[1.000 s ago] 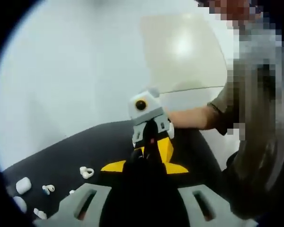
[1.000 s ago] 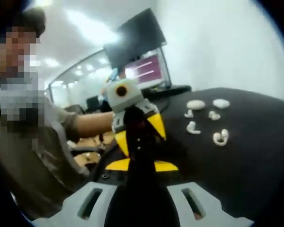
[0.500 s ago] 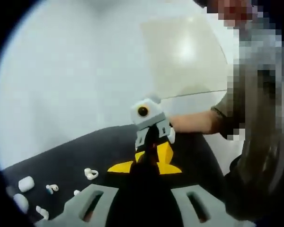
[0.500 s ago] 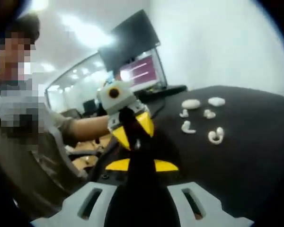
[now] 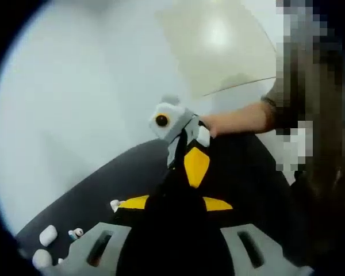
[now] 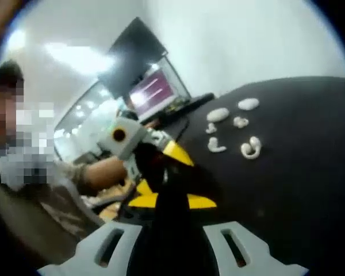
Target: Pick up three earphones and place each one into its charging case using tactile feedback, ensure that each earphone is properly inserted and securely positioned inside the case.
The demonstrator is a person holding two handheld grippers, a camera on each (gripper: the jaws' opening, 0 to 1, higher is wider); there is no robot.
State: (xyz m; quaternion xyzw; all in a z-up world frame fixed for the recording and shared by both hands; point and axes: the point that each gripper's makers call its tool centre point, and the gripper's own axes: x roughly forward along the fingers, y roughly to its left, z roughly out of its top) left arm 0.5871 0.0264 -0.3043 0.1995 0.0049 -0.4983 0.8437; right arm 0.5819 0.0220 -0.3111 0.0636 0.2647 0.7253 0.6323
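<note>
Left gripper view: the left claw (image 5: 172, 253) rises from the bottom edge, and the right claw (image 5: 187, 152) comes in from the right, held by a person's hand (image 5: 233, 118).
Left claw: its grey jaws stand apart at the bottom of the view; the gap between them is dark, so I cannot tell whether it holds anything.
Right claw: seen head-on, its yellow and black tips are close together; I cannot tell whether they grip anything.
Bench: a black bench (image 5: 103, 195) carries the small white pieces, with a pale wall behind it.
Earphones: small white earphones (image 6: 250, 147) lie loose on the bench on the far right of the right gripper view, close together and apart from both claws.
Cases: two white oval cases (image 6: 218, 114) lie just beyond the earphones.
Right gripper view: the left claw (image 6: 155, 164) enters from the left, near the view's middle.
Background: a dark monitor (image 6: 135, 66) stands beyond the bench.
</note>
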